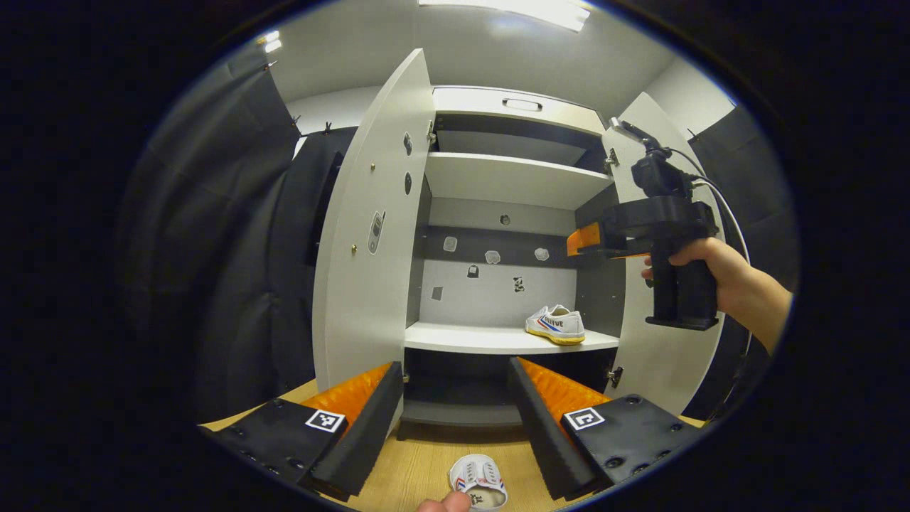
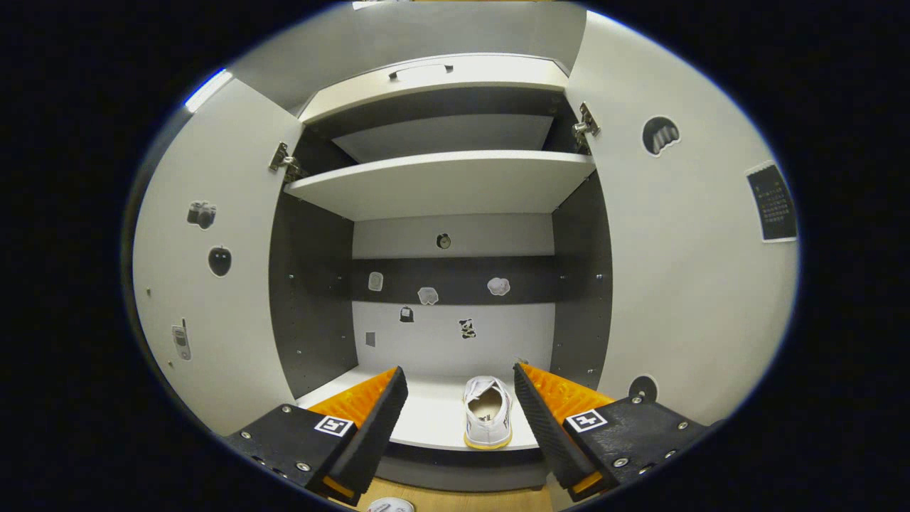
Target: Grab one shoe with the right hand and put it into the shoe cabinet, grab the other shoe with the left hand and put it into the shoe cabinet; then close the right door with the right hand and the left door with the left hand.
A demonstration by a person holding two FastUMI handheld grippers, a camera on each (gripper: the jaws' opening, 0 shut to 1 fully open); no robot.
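shoe (image 2: 488, 412) on shelf (image 2: 426, 419), heel toward open right gripper (image 2: 458, 405); left gripper (image 1: 455, 398) open

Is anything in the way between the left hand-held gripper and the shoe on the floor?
Nothing visible: the left hand-held gripper is open, with bare floor between its fingers and the shoe below.

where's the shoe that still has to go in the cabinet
It lies on the wooden floor in front of the open shoe cabinet, at the bottom of the left gripper view: the second shoe, low between the left gripper fingers.
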